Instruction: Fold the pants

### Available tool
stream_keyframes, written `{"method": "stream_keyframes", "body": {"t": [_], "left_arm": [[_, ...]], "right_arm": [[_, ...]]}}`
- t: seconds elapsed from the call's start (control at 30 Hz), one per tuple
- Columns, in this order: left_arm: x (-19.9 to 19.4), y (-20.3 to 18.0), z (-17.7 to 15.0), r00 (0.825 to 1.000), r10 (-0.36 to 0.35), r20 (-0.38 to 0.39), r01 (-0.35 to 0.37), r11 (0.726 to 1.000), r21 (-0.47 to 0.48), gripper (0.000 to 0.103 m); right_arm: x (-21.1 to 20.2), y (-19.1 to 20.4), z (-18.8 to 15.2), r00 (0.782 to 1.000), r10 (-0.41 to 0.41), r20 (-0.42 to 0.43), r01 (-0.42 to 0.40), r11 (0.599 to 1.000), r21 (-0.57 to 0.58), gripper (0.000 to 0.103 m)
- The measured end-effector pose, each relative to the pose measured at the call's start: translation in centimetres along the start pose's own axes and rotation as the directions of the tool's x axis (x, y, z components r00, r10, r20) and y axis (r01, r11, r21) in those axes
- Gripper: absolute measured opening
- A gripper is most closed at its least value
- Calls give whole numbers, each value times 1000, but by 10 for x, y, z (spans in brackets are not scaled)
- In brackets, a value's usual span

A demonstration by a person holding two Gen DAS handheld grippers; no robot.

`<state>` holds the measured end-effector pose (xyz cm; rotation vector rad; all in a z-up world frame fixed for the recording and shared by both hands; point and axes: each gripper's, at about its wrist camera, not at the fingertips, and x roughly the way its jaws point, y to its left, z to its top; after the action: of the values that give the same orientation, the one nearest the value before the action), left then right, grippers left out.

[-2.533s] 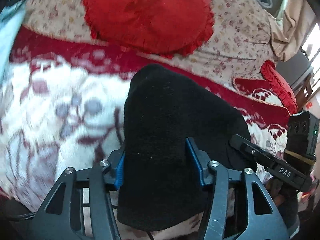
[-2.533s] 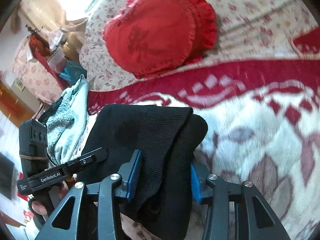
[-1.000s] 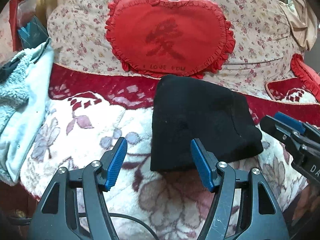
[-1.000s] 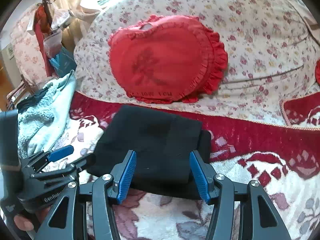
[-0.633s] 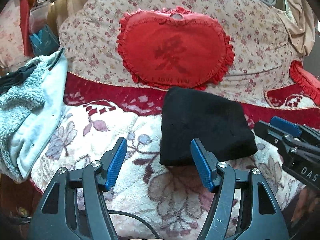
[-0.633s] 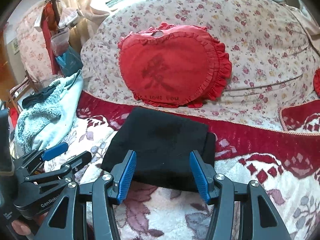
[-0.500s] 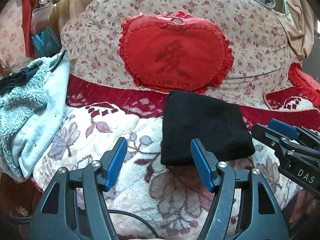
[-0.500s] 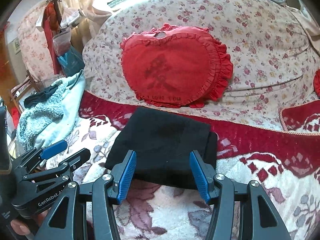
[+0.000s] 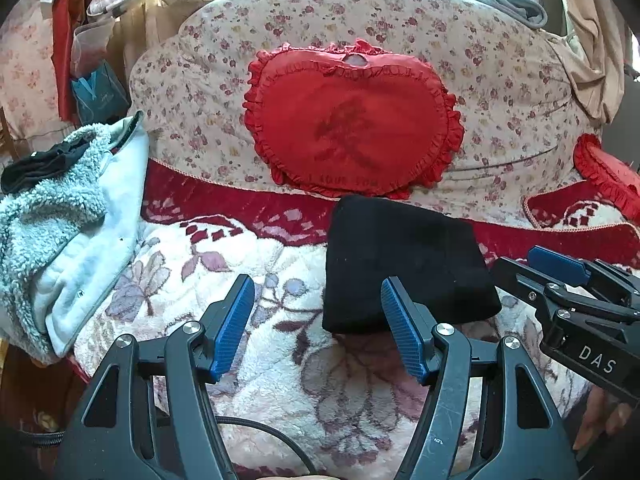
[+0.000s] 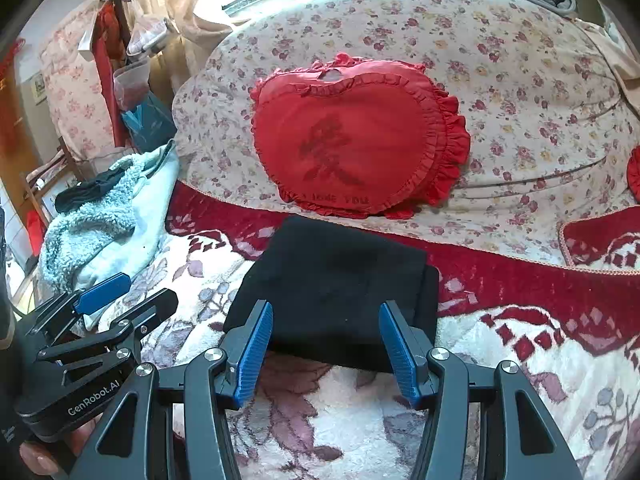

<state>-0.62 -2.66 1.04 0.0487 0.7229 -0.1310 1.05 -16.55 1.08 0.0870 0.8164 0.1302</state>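
Right wrist view only: pants' [image 10: 336, 280] stepped side edge (folded layers)

Left gripper [image 9: 318, 324] and right gripper [image 10: 326, 346]: black angular frames with silver screws, ribbed blue pads [image 9: 234, 324]. White "DAS" and "GenRobot.AI" lettering. Black cable [image 9: 264, 430]. Bare fingers [image 10: 38, 458] on the grip.

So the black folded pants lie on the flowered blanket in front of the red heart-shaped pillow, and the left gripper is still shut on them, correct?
Not quite. The left gripper is open and holds nothing, as the left wrist view shows. The black folded pants do lie on the flowered blanket in front of the red heart-shaped pillow.
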Motion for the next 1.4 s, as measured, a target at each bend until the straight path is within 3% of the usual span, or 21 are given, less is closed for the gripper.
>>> {"method": "stream_keyframes", "body": {"t": [1.4], "left_arm": [[5, -3, -3, 1000, 5, -4, -5, 1000, 6, 66]], "right_arm": [[18, 3, -1, 999, 13, -53, -13, 1000, -5, 54]]}}
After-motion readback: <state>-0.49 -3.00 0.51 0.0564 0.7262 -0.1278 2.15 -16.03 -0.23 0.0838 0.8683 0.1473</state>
